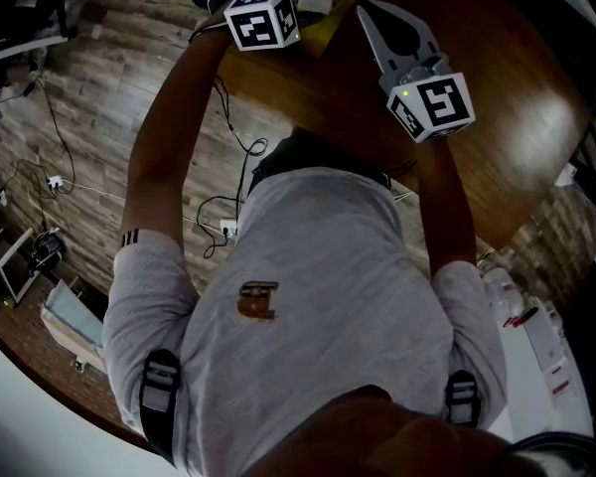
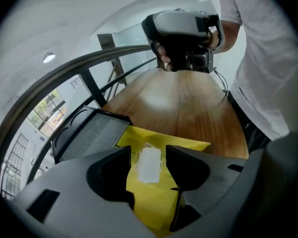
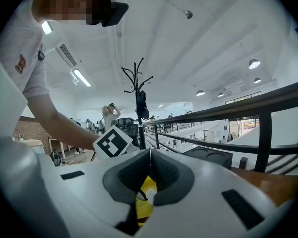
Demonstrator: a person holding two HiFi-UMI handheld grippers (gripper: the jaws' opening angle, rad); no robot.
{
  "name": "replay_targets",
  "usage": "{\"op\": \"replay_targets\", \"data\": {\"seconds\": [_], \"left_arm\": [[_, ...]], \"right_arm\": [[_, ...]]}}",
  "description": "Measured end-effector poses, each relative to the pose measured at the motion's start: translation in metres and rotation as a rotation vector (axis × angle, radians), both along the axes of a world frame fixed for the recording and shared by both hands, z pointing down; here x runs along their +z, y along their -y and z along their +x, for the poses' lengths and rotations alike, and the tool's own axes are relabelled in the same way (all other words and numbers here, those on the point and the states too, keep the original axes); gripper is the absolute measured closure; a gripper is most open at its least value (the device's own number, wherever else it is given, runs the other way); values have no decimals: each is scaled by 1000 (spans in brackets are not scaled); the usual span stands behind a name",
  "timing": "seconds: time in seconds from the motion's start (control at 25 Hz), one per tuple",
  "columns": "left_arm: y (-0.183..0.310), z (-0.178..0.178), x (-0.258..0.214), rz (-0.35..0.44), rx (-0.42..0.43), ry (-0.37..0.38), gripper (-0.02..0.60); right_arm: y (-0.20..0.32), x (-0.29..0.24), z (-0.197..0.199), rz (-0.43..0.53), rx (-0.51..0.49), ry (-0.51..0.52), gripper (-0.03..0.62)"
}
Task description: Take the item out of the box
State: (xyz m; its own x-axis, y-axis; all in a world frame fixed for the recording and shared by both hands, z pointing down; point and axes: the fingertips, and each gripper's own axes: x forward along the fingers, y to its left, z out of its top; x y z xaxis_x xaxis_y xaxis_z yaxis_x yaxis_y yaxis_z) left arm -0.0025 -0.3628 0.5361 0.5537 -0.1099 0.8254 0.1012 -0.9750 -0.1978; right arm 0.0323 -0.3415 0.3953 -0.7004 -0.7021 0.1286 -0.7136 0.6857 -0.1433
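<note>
The round brown wooden tabletop (image 2: 188, 108) is smooth and glossy, catching glare. The flat yellow box (image 2: 188, 144) looks like matt card. The small white item (image 2: 150, 163) seems wrapped in thin clear plastic.

Wooden table (image 1: 517, 117) beside plank floor (image 1: 99, 117) strewn with cables (image 1: 240, 157)

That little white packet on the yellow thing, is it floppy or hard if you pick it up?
Probably soft and light: the white packet looks small and thin, wrapped in crinkly clear plastic. That plastic may make it a bit slippery to pinch. It lies flat on the yellow surface, so it likely won't roll.
</note>
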Motion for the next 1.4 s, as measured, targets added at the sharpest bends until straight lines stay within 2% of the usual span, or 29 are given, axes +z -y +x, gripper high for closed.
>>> {"op": "replay_targets", "data": {"seconds": [0.32,0.52,0.96,1.24,1.4], "left_arm": [[1,6,33,-64,66,108,341],[4,6,50,-97,95,148,336],[5,12,60,-121,128,186,336],[4,13,62,-139,126,185,337],[3,11,66,-141,105,180,371]], "right_arm": [[7,12,8,-19,19,-1,563],[12,21,8,-41,39,-2,563],[7,20,19,-57,79,-10,563],[-1,23,22,-65,83,-18,563],[-6,29,25,-71,80,-24,563]]}}
